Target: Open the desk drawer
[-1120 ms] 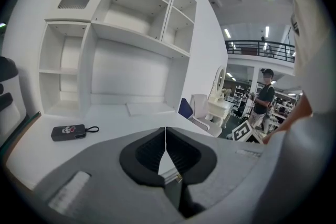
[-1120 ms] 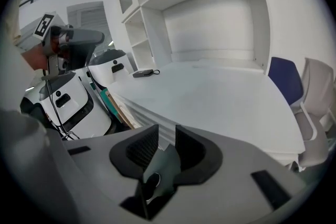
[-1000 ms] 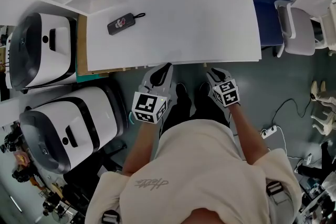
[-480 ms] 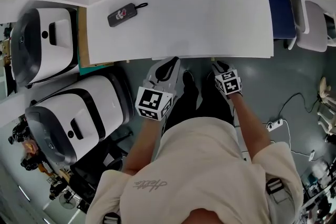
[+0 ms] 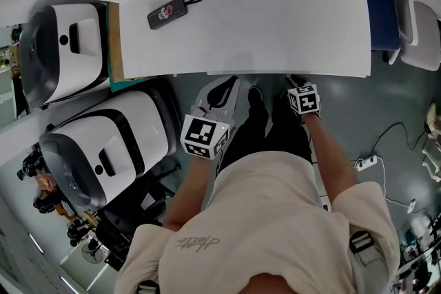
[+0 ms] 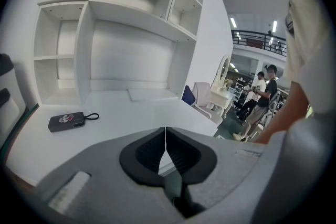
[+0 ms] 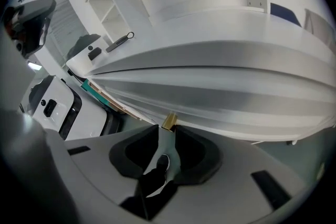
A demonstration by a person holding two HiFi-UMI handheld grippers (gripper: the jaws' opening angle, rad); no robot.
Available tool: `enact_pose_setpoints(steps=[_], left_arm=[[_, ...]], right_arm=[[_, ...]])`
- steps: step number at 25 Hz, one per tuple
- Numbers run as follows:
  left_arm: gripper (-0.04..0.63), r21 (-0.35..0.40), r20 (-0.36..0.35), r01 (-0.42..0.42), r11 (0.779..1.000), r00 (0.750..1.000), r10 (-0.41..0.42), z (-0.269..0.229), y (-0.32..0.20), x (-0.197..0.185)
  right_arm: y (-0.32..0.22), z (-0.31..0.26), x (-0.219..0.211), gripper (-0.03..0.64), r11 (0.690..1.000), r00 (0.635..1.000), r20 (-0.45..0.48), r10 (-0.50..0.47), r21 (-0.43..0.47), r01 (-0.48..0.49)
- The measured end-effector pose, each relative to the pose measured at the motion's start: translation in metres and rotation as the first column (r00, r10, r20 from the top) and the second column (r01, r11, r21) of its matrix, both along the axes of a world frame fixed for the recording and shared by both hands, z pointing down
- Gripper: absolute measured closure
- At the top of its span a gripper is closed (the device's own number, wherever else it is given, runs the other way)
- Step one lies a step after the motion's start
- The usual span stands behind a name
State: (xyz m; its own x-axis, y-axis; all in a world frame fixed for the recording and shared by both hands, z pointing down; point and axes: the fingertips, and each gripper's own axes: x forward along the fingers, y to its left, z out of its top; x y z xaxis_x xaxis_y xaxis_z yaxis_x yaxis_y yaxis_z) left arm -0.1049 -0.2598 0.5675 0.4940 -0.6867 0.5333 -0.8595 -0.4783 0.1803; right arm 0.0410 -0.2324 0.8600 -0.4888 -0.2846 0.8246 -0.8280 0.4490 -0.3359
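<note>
The white desk fills the top of the head view, and its drawer front runs as a pale band under the top. A small brass drawer knob sits on that band. My right gripper is tucked under the desk's front edge, its jaws closed to the knob's width with the knob between their tips. My left gripper hangs just in front of the desk edge, shut with nothing in it. A black pouch with a strap lies on the desk's left part.
Two large white-and-black machines stand left of the desk. A blue chair is at the right, and a power strip with cable lies on the floor. White shelves rise behind the desk. People stand far off.
Both grippers have moved forward to the desk's front edge. The right gripper has gone under the edge and its jaw tips now sit at the brass knob.
</note>
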Motion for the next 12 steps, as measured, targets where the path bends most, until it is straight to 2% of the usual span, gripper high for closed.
enact_pose_setpoints(steps=[12], left_arm=[[0.580, 0.006, 0.015, 0.040, 0.999, 0.999, -0.040, -0.003, -0.003, -0.022]], right_arm=[[-0.012, 0.013, -0.006, 0.534, 0.993, 0.996, 0.018, 0.092, -0.074, -0.090]])
